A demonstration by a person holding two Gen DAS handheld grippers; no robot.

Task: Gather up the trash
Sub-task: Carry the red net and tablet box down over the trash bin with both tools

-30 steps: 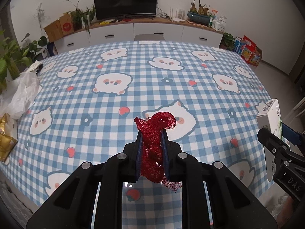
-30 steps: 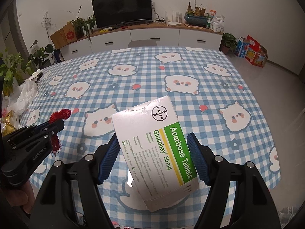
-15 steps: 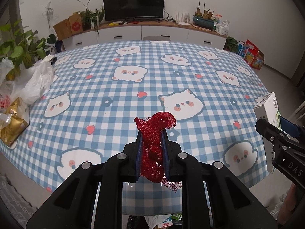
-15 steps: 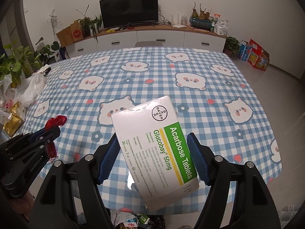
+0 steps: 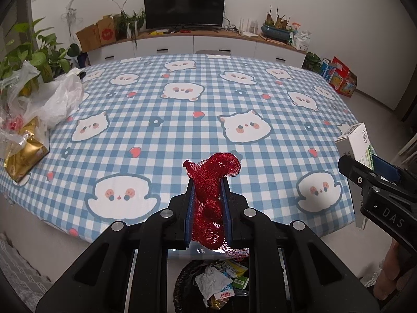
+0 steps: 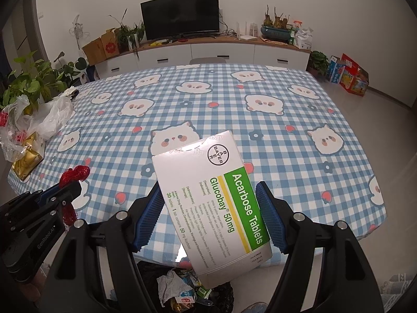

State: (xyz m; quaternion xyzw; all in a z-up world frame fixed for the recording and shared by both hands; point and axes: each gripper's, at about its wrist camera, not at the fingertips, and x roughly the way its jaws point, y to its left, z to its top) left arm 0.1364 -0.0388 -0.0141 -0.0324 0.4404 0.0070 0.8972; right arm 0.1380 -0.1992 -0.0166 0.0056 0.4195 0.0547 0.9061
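The right tongs (image 6: 209, 208) clamp a white and green tablet box (image 6: 212, 206), tilted, above the near edge of the checked bench (image 6: 260, 120). Below it a black trash bag (image 6: 187, 289) holds wrappers. At left, the left tongs (image 6: 70, 190) grip red netting (image 6: 74, 173).

The trash bin (image 5: 211, 284) sits on the floor before the counter's (image 5: 182, 120) near edge. Above the bin, the left claw (image 5: 207, 195) holds a mesh net (image 5: 212, 182); right of it, the right claw (image 6: 211, 208) holds a tablet box (image 6: 208, 203). Plastic bags (image 5: 52, 99) lie at the counter's left edge.
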